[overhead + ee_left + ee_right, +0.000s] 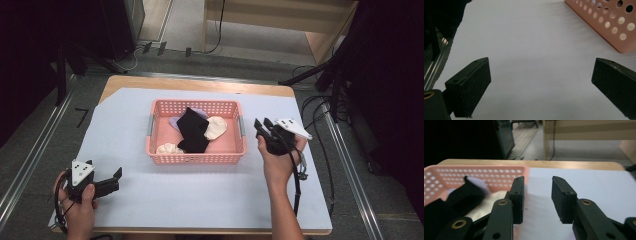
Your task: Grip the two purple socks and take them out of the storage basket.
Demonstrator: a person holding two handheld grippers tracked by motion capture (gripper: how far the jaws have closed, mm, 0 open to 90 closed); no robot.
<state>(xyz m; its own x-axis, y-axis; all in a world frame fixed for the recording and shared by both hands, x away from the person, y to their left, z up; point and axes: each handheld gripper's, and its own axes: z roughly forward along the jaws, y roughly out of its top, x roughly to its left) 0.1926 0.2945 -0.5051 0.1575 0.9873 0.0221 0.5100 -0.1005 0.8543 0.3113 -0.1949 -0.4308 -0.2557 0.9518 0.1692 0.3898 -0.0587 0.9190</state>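
Your right gripper (264, 124) hangs just beside the pink basket (196, 159); its jaws are a little apart with nothing between them; the black sock (192, 129) lies in the basket on the pale socks (215, 127); your left gripper (118, 175) rests on the white sheet (200, 190), jaws spread wide and empty.

Dim surroundings, evenly lit white tabletop, soft shadows, slight blur throughout.

white sheet (210, 195) over wooden table (200, 83), cables (320, 107) beyond

One basket (196, 159), four socks, two grippers.
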